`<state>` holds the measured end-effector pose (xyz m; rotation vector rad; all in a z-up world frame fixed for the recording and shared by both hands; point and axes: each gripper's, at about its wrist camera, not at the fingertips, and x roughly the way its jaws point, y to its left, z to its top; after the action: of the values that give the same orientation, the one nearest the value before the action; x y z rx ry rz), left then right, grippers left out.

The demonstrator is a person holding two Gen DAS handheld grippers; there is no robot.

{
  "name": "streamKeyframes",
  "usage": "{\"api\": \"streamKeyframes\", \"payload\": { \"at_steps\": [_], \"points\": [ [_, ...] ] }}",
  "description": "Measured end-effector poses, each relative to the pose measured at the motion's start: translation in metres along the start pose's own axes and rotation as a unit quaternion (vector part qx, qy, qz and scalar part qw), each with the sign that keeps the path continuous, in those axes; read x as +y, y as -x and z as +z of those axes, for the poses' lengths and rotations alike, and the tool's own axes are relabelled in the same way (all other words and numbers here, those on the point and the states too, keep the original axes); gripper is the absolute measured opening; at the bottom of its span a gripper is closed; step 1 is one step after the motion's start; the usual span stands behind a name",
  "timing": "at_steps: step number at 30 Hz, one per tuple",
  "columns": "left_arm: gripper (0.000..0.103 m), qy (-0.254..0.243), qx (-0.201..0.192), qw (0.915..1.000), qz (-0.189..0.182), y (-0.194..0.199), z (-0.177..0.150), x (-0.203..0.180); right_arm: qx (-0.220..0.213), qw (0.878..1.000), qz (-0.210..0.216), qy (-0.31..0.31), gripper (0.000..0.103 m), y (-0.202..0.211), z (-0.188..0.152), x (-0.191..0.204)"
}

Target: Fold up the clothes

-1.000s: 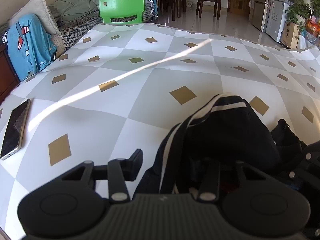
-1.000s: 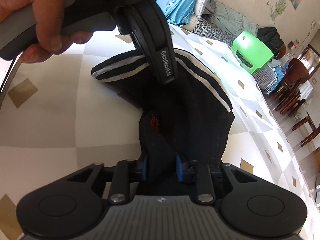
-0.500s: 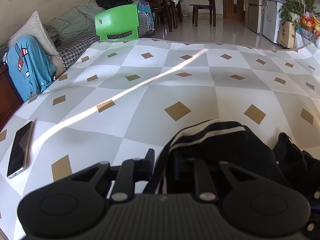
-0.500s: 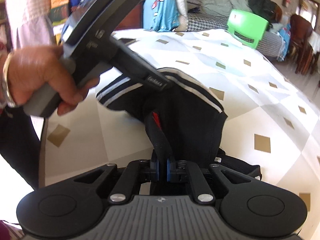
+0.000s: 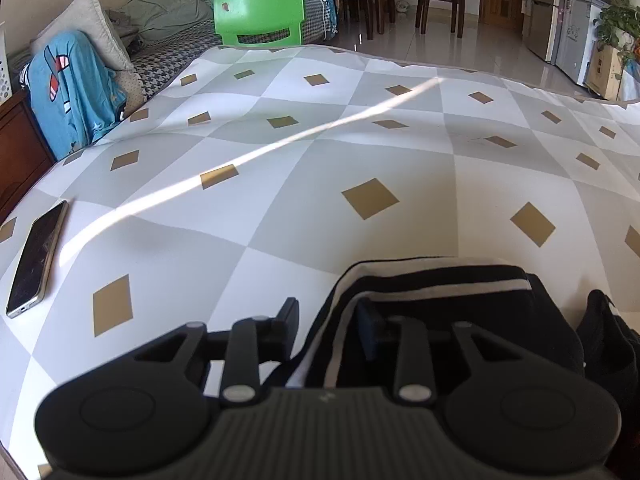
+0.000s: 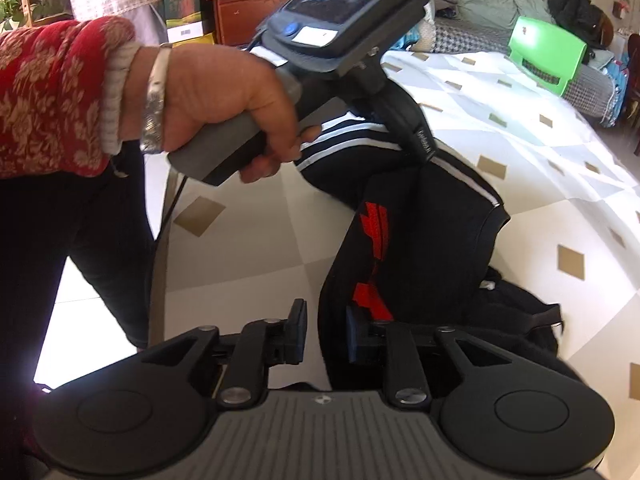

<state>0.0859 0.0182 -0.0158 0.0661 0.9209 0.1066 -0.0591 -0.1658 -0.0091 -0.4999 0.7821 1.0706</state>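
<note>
A black garment [image 5: 540, 320] with white side stripes and a red mark [image 6: 372, 220] lies bunched at the near edge of the diamond-patterned table cover [image 5: 360, 140]. My left gripper [image 5: 328, 326] is over its striped edge with the jaws opening. The stripes run between the fingers, and the left pad stands clear of the cloth. My right gripper [image 6: 326, 334] is also opening. The garment's dark fold lies against its right pad, with a gap on the left side. A person's hand [image 6: 224, 108] holds the left gripper's handle.
A phone [image 5: 34, 256] lies near the table's left edge. Beyond the far edge stand a green plastic chair [image 5: 260, 12] and a sofa with a blue garment [image 5: 68, 96]. The person's red sleeve [image 6: 52, 92] and dark legs fill the left of the right wrist view.
Both grippers pinched the black garment half a second ago and now stand parted. The right gripper has drawn back and rolled. The striped edge has sunk lower onto the table.
</note>
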Motion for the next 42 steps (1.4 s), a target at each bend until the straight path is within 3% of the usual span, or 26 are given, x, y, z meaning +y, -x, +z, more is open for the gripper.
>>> {"api": "streamKeyframes", "payload": {
  "at_steps": [2, 5, 8, 15, 20, 25, 33, 42],
  "points": [
    [0.066, 0.020, 0.012, 0.9995, 0.022, -0.003, -0.003, 0.006, -0.003, 1.000, 0.003, 0.000, 0.030, 0.003, -0.001, -0.001],
    [0.086, 0.043, -0.002, 0.9981, 0.044, 0.008, -0.003, 0.016, -0.015, 0.999, 0.018, -0.026, 0.031, 0.014, 0.000, -0.013],
    [0.096, 0.050, -0.021, 0.9964, 0.065, 0.023, -0.002, 0.023, -0.030, 0.998, 0.027, -0.049, 0.033, 0.026, 0.001, -0.021],
    [0.099, 0.091, -0.079, 0.9908, 0.062, 0.065, -0.003, 0.036, -0.065, 0.996, -0.019, -0.053, 0.039, 0.059, 0.002, -0.024],
    [0.103, 0.052, -0.111, 0.9919, 0.031, 0.096, -0.016, 0.013, -0.080, 0.988, -0.088, -0.102, 0.046, 0.078, 0.000, -0.045],
    [0.103, 0.005, -0.100, 0.9947, -0.025, 0.109, -0.042, -0.020, -0.055, 0.970, -0.138, -0.191, 0.047, 0.078, -0.012, -0.075],
    [0.103, -0.064, -0.082, 0.9903, -0.093, 0.112, -0.079, -0.064, -0.056, 0.931, -0.122, -0.339, 0.048, 0.087, -0.039, -0.109],
    [0.103, -0.022, -0.069, 0.9923, -0.100, 0.109, -0.082, -0.047, -0.031, 0.934, -0.105, -0.341, 0.048, 0.074, -0.049, -0.082]
  ]
}}
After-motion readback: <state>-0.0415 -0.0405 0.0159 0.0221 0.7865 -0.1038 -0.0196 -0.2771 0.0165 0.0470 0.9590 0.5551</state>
